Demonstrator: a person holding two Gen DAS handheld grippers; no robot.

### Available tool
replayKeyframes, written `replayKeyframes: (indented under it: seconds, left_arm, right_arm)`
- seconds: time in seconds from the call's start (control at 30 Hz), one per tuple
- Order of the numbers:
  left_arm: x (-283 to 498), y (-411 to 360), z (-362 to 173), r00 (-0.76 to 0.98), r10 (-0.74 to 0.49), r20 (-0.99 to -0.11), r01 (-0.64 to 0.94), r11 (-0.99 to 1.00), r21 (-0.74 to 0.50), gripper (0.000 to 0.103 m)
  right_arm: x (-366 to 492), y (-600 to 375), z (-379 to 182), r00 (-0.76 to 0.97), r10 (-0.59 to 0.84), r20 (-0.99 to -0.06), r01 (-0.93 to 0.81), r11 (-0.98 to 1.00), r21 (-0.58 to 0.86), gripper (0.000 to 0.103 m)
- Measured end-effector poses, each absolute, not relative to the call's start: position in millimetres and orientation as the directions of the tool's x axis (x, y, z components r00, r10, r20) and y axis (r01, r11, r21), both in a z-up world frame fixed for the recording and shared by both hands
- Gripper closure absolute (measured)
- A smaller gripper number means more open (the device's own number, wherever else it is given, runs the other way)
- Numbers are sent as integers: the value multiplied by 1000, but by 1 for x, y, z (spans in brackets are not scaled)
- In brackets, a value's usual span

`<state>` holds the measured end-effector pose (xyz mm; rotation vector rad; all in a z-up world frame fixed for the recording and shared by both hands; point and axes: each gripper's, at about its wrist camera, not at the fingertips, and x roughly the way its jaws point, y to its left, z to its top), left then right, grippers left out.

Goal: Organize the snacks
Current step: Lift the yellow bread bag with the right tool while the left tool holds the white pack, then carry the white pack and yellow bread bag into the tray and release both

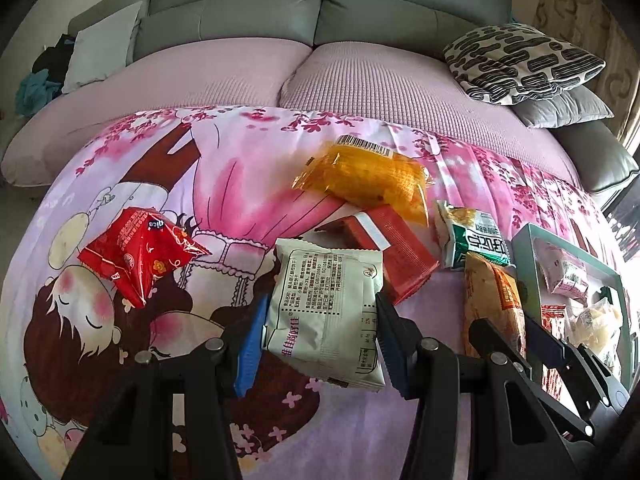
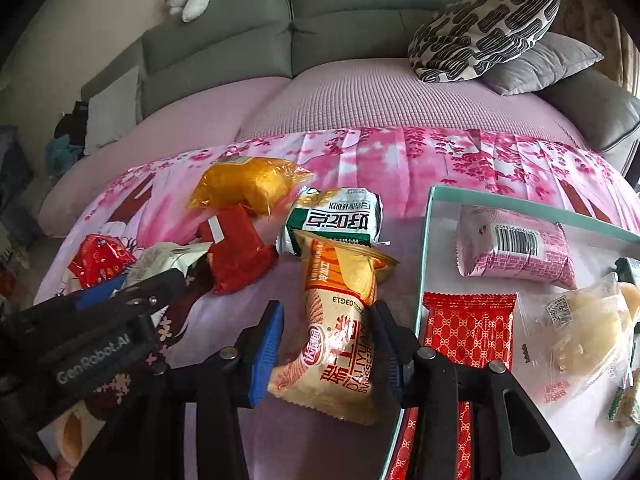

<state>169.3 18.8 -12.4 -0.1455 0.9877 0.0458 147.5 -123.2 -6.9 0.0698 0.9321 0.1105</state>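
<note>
The right gripper [image 2: 328, 350] has its blue pads on either side of a tan wafer packet [image 2: 340, 320], pressed against its flanks – it looks gripped, though I can't tell whether it is lifted off the cloth. The packet's long axis runs straight away from the fingers, and the teal-rimmed tray [image 2: 430, 240] lies just to its right, a short sideways carry over the low rim. Bare floor shows in the tray's far left corner, beyond the red packet [image 2: 468, 324] and beside the pink one [image 2: 516, 248].

The left gripper [image 1: 320, 338] likewise pinches a white packet [image 1: 328, 312] lengthwise – farther from the tray, with the right gripper between, so I'd expect the right to unload first.
</note>
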Motion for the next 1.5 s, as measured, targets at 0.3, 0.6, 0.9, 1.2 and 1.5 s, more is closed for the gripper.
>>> replayKeyframes:
  seconds: [0.3, 0.6, 0.9, 1.2, 1.5]
  left_arm:
    - [170, 21, -16, 548, -31, -836, -111, 988, -110, 49]
    - [170, 20, -14, 553, -23, -833, -113, 988, -103, 49]
    - [166, 15, 1, 577, -12, -817, -112, 989, -94, 49]
    - [159, -6, 20, 611, -16, -792, -68, 995, -73, 49]
    - [153, -57, 37, 635, -88, -768, 60, 996, -64, 49]
  right_arm:
    - [148, -113, -13, 584, 73, -809, -79, 996, 33, 64]
    - [144, -122, 0, 620, 119, -776, -65, 993, 101, 66]
    - [136, -128, 20, 657, 147, -740, -66, 988, 138, 66]
    - [127, -154, 40, 693, 137, -708, -16, 985, 174, 66]
    - [112, -231, 59, 736, 2, -677, 175, 965, 194, 66]
